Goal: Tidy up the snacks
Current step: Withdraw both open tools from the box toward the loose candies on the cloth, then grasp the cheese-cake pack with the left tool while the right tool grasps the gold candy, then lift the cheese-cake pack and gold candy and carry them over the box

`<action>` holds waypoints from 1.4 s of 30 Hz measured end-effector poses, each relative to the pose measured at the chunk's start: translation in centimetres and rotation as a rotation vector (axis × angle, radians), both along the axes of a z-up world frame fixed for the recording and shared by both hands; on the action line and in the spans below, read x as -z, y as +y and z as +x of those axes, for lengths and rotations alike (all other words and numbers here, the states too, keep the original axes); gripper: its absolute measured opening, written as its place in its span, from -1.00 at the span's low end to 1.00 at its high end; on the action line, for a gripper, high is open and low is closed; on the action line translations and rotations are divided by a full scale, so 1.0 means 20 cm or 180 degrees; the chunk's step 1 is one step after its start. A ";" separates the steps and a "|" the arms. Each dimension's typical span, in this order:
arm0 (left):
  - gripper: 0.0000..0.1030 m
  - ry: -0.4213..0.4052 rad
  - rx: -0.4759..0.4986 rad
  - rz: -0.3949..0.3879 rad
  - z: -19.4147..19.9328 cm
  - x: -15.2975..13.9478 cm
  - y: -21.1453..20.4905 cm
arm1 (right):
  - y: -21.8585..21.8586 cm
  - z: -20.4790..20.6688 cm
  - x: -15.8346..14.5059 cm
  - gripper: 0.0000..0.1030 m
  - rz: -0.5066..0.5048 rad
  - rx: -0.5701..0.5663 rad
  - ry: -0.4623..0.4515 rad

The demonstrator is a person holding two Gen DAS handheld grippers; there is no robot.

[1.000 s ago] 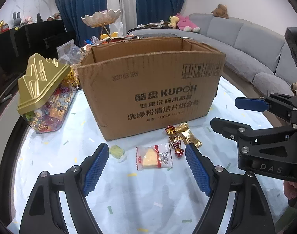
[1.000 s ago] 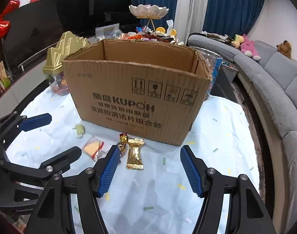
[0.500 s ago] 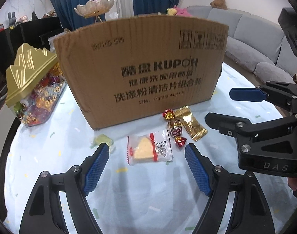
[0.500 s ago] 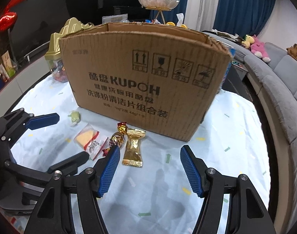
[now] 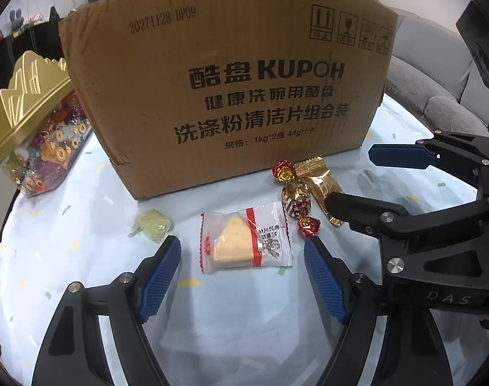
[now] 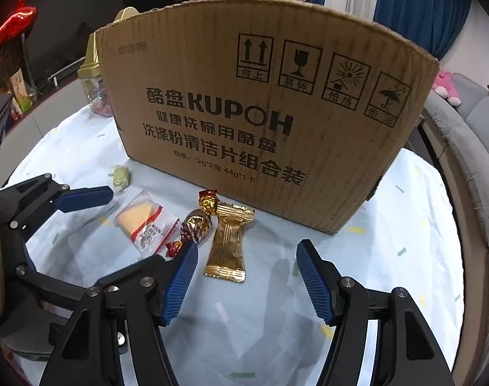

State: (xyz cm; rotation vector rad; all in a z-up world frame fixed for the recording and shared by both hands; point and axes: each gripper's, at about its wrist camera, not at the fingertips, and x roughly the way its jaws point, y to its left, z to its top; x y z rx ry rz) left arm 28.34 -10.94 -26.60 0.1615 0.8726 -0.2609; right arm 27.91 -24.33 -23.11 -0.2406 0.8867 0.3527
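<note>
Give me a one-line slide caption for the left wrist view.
Open left tongs frame a clear-wrapped wedge snack lying before the cardboard box, foil candies alongside.

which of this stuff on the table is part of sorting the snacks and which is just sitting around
Part of the job:
- cardboard box
- clear-wrapped cake wedge
- gold wafer packet
- red-and-gold foil candy
- green wrapped sweet

Just lying about:
- gold-lidded candy jar
- grey sofa
- pink plush toy

A home living room, it seems; grey sofa (image 6: 469, 148), blue curtains (image 6: 414, 3), plush toy (image 6: 445, 85) behind.
</note>
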 end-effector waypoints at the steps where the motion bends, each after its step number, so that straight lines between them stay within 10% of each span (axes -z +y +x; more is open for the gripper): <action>1: 0.52 0.0012 -0.0006 -0.0002 0.00 0.00 -0.01 | 0.00 0.00 0.00 0.26 0.0016 -0.0002 0.0000; 19: 0.01 0.0093 0.0040 -0.0135 0.04 0.01 0.01 | 0.06 0.12 0.09 -0.22 0.0164 -0.0044 0.0290; 23: -0.11 0.0098 0.0016 -0.0219 0.04 0.00 0.06 | 0.09 0.10 0.09 -0.59 0.0091 -0.0123 0.0298; 42: -0.30 -0.0015 -0.0011 -0.0108 -0.06 -0.09 0.06 | 0.07 -0.03 0.00 -0.63 0.0232 0.0071 0.0211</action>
